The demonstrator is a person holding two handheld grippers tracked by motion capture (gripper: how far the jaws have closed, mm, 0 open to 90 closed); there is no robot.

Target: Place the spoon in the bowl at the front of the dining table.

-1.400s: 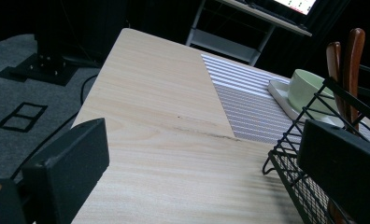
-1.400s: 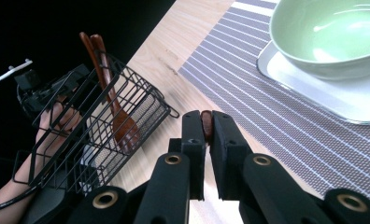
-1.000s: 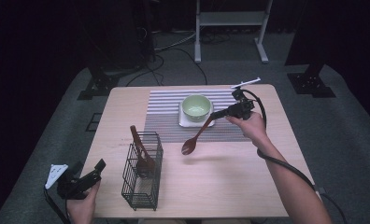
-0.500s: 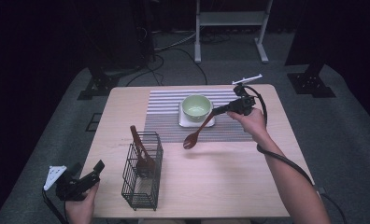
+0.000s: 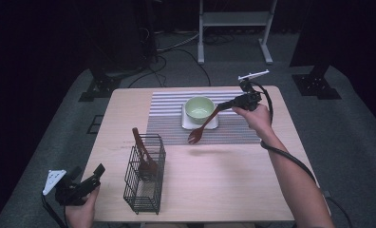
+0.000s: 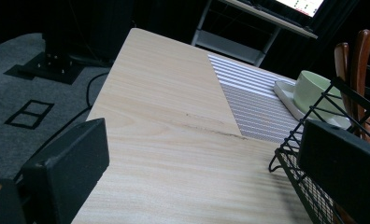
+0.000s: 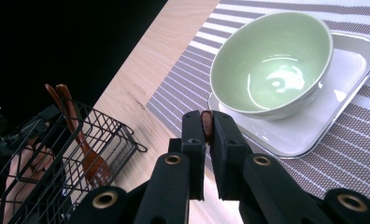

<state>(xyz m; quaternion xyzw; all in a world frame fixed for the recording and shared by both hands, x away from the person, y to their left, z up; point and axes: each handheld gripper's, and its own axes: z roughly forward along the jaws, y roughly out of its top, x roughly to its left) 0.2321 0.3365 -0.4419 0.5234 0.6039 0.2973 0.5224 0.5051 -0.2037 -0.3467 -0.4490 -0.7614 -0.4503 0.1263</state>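
Observation:
My right gripper (image 5: pixel 225 105) is shut on the handle of a brown wooden spoon (image 5: pixel 201 127). The spoon hangs down over the striped placemat (image 5: pixel 169 121), just right of the green bowl (image 5: pixel 199 108) on its white square plate (image 5: pixel 213 124). In the right gripper view the spoon's handle end (image 7: pixel 206 123) shows between the closed jaws, with the bowl (image 7: pixel 272 60) beyond. My left gripper (image 5: pixel 92 176) is open at the table's front left corner, beside the black wire basket (image 5: pixel 145 175). Two wooden utensils (image 5: pixel 143 154) stand in that basket.
The wooden table (image 5: pixel 224 185) has bare room in its front right half. A metal stand (image 5: pixel 233 19) and dark equipment bases sit on the grey floor behind the table. The basket's wire edge (image 6: pixel 309 186) lies close to the left gripper's right jaw.
My right gripper has carried the spoon a little toward the back and right, nearer the bowl. The left gripper has stayed put.

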